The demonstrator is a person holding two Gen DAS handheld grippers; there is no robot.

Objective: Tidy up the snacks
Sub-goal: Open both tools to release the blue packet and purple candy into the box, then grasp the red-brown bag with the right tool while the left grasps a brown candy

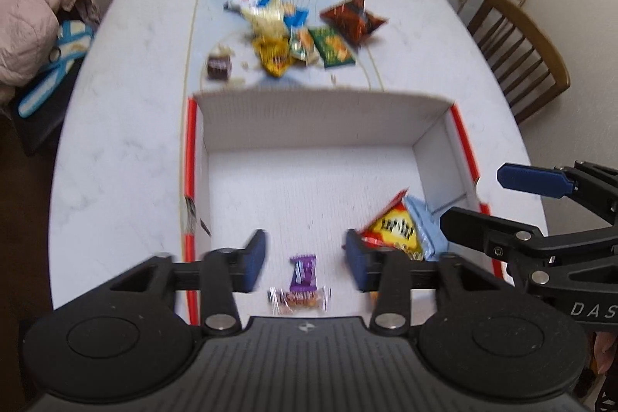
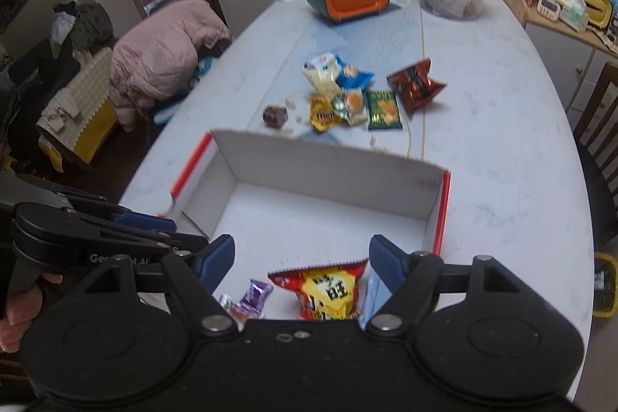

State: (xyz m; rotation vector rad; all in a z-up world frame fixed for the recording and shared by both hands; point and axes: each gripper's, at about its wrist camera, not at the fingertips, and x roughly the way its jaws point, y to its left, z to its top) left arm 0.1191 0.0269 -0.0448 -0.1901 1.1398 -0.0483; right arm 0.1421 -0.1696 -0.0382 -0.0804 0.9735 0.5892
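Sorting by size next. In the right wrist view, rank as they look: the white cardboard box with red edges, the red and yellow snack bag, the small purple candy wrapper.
1. White cardboard box with red edges, by far the largest.
2. Red and yellow snack bag, partly hidden by the gripper body.
3. Small purple candy wrapper, smallest.

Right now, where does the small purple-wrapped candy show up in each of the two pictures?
Left wrist view: the small purple-wrapped candy lies low and central, on the box floor between the gripper's blue pads.
Right wrist view: the candy sits low, left of centre, beside the left pad.
Shared landmark: the red and yellow snack packet to its right in both.
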